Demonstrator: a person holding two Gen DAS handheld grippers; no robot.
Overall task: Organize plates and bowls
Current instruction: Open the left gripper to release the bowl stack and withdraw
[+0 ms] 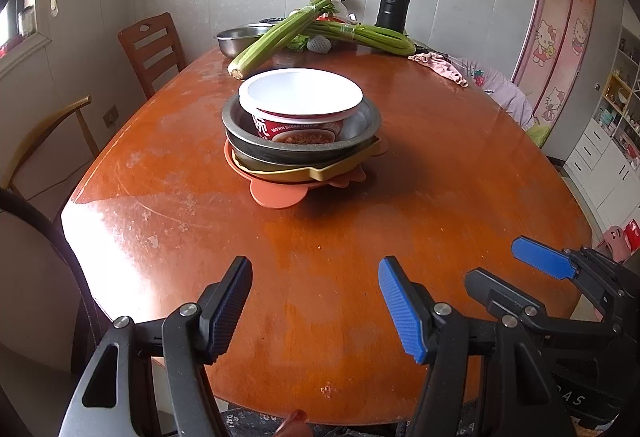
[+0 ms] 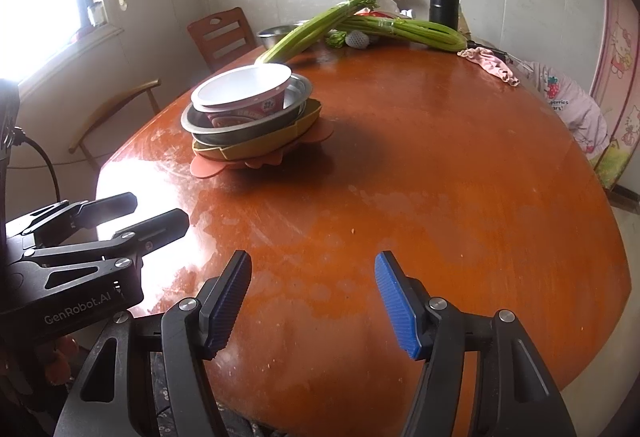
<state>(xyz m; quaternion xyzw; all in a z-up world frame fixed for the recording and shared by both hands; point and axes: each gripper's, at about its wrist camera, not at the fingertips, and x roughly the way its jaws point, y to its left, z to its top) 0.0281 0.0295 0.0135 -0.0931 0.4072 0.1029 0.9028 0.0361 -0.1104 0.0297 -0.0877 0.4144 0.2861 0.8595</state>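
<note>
Both grippers hang over the near edge of the wooden table [image 1: 440, 165], side by side. The left gripper [image 1: 316, 305] and right gripper [image 2: 314, 303] stand partly open, holding nothing. Well ahead of the fingers sits the stack: paper bowl [image 1: 301, 95] in metal bowl [image 1: 360, 127], on yellow plate [image 1: 320, 173] and orange plate [image 1: 276, 195].

Bowl [image 1: 301, 97] tops stacked plates [image 1: 280, 173]; celery [image 1: 280, 33] behind.

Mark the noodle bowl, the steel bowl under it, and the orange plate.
noodle bowl [image 1: 301, 95], left wrist view, white inside
steel bowl [image 1: 230, 117], left wrist view, left rim
orange plate [image 1: 276, 193], left wrist view, front lobe
</note>
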